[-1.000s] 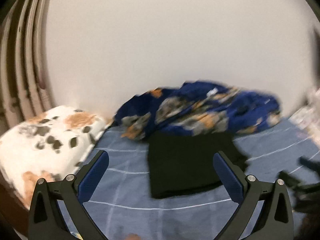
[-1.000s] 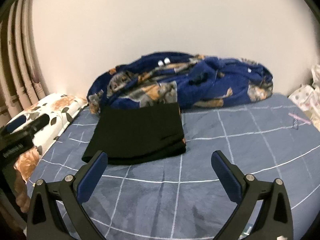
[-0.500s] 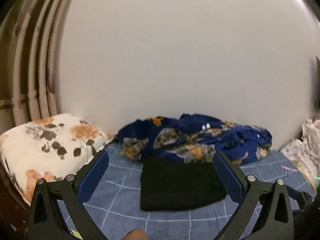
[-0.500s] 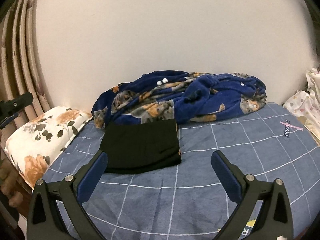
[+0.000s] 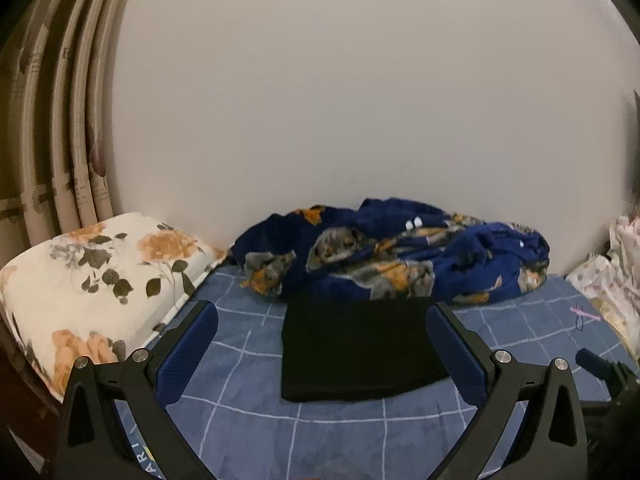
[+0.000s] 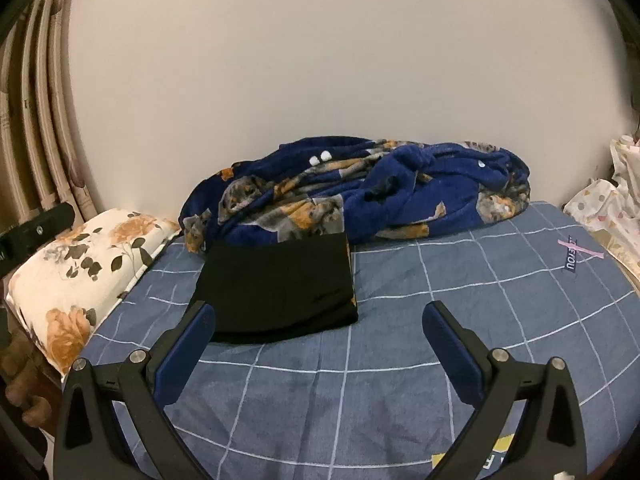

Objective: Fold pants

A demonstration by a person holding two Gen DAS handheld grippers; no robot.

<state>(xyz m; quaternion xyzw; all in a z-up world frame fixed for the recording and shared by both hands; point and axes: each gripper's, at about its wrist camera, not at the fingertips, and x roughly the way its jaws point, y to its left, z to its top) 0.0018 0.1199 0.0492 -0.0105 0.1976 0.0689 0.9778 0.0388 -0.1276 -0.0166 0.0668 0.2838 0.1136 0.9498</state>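
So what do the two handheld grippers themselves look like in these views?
Both look identical. The left gripper and right gripper each have two black, angular arms with silver screw heads, ending in blue textured pads. No cables, sleeves or markings are visible on them.

Dim, warm indoor light; sharp frames, fisheye-bent, dark corners.

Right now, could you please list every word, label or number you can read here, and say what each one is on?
Dark tag on the bed sheet, crossed by a pink strip: only "FOU" is legible.
Yellow label by the right gripper: cut off, unreadable.
Label by the left gripper: "AR", rest hidden.
Curtain print: too blurred.
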